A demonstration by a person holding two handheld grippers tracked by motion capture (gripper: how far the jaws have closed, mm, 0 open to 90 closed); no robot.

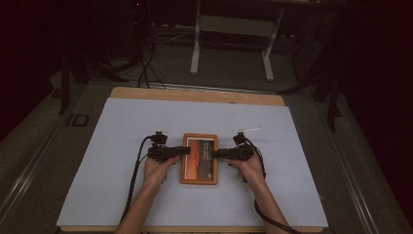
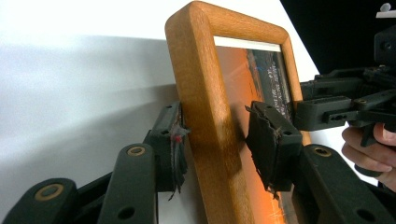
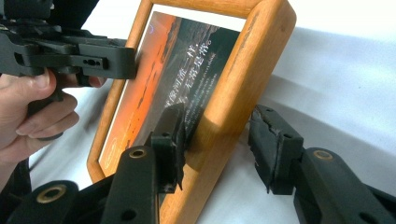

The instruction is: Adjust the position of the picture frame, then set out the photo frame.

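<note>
Rectangular orange-brown wooden picture frame (image 1: pixel 199 159) lies flat on white worktop (image 1: pixel 122 146), long axis running away from the person, between left tool (image 1: pixel 186 150) and right tool (image 1: pixel 215 154); the left clamps its long rail, while the right straddles the opposite rail with its outer pad apart.

**Right gripper straddles the frame's edge**

The right gripper (image 3: pixel 218 149) has its jaws either side of the wooden picture frame's (image 3: pixel 233 88) near rail: one pad touching the glass side, the other just clear. Beyond the frame, the left gripper (image 3: pixel 112 58) meets its far rail.
</note>
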